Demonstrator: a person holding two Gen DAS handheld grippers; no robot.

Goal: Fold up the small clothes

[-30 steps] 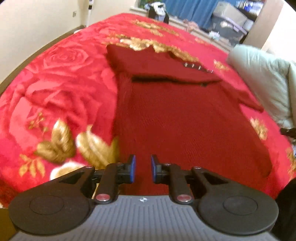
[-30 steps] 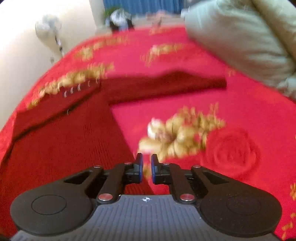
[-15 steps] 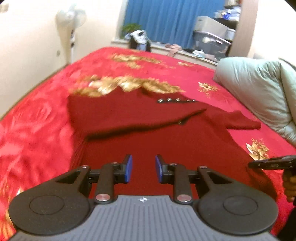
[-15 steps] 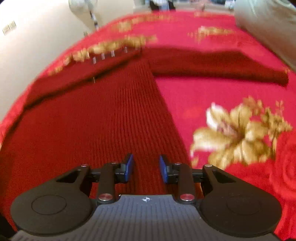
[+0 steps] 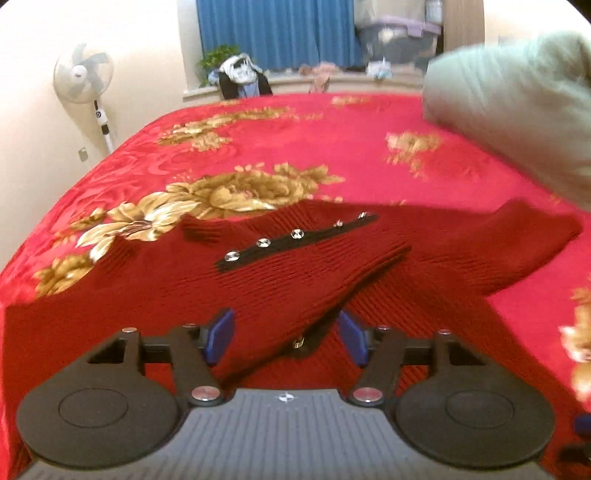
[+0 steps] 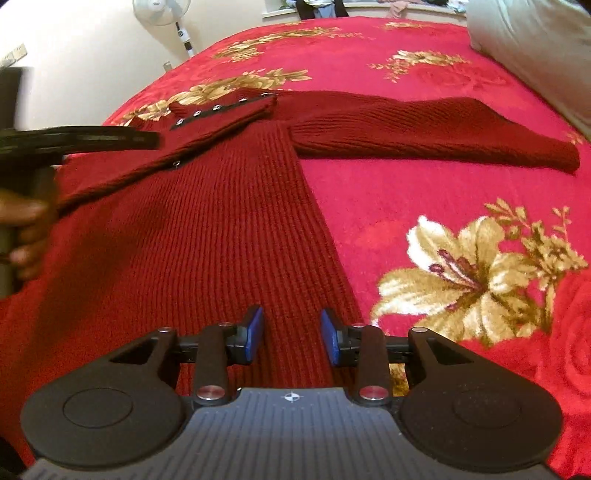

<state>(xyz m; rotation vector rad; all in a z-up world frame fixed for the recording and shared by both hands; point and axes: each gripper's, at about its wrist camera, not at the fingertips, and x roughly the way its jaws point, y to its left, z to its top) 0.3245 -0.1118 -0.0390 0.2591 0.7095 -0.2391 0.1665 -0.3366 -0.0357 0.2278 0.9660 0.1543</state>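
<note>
A dark red knitted sweater [image 6: 207, 221] lies flat on a red flowered bedspread [image 6: 424, 206]. Its left sleeve is folded across the chest, with a black strip of shiny studs [image 5: 295, 234] on it. The right sleeve [image 6: 443, 125] stretches out to the right. My left gripper [image 5: 284, 334] is open, low over the folded sleeve's edge [image 5: 332, 295]. My right gripper [image 6: 291, 334] is open over the sweater's lower right side, close to its edge. The left gripper also shows at the left of the right wrist view [image 6: 74, 140], held by a hand.
A grey-green pillow [image 5: 517, 107] lies at the right of the bed. A standing fan [image 5: 83, 77] is by the left wall. A window ledge with blue curtains [image 5: 277, 33] and clutter is beyond the bed's far end.
Both grippers opened wider. The left gripper moved forward and down to the folded sleeve. The right gripper shifted left onto the sweater's body.
</note>
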